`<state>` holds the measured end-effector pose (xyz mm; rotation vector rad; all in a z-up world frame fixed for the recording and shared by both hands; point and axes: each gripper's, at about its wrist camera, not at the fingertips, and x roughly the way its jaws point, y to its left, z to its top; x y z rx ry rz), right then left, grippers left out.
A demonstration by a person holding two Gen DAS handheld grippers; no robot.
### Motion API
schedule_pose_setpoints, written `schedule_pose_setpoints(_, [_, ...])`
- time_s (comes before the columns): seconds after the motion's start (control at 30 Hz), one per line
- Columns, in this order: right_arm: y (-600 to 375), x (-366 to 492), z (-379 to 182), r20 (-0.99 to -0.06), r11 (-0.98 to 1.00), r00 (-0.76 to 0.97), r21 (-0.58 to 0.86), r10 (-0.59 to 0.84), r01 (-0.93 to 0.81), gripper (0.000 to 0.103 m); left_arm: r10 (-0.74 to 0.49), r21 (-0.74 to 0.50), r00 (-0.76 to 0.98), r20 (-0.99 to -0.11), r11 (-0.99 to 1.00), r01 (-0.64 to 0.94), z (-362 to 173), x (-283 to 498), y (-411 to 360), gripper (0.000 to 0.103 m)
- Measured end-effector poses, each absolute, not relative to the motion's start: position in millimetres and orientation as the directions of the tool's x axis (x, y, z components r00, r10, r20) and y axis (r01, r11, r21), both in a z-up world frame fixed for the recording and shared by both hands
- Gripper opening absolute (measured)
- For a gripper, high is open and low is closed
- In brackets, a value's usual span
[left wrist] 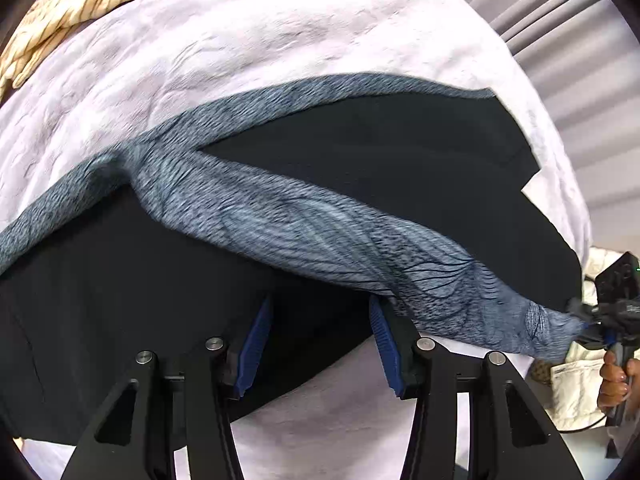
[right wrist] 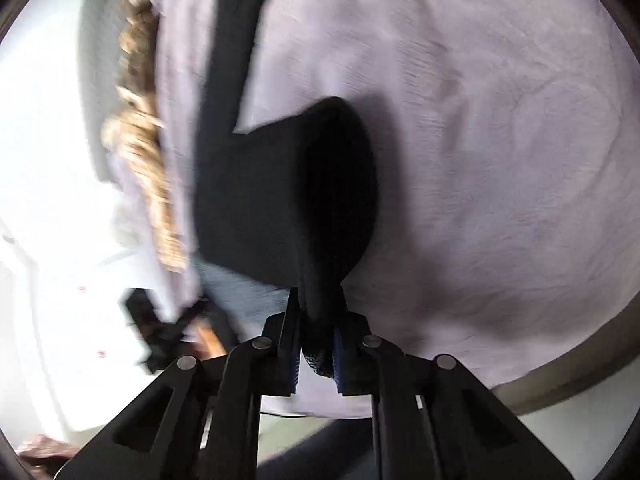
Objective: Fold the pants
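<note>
We hold our left gripper [left wrist: 320,336] low over the black pants [left wrist: 380,152], its blue pads [left wrist: 256,344] spread wide with nothing between them. The pants lie across the pale lilac bedspread [left wrist: 240,40], their grey-blue patterned waistband [left wrist: 300,216] pulled taut off to the right. There our right gripper [right wrist: 318,344] is pinched tight on that bunched fabric [right wrist: 320,280], lifting it clear of the bedspread [right wrist: 480,120]. A cream striped garment [left wrist: 80,0] sits at the far-left edge.
</note>
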<state>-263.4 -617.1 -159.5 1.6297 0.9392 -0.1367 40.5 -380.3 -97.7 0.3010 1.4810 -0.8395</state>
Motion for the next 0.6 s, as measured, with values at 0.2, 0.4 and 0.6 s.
schedule_pose_setpoints(0.2, [-656.3, -220.1, -108.8, -0.354, -0.053, 0.816, 0.905, 0.458, 0.422, 0.014, -0.389, -0.353, -0.078, -0.918, 0.712, 0.607, -77.8, 76.7, -419.8, 0.05])
schedule_pose_setpoints(0.4, [-735.1, -148.1, -92.2, -0.401, -0.027, 0.839, 0.897, 0.368, 0.441, 0.03, -0.42, -0.324, 0.046, -0.906, 0.761, 0.562, -67.9, 145.3, -473.8, 0.05])
schedule_pose_setpoints(0.6, [-781.3, -81.2, -66.9, -0.653, 0.297, 0.701, 0.757, 0.287, 0.583, 0.064, -0.414, -0.283, 0.126, -0.901, 0.783, 0.554, -50.9, 164.2, -469.4, 0.05])
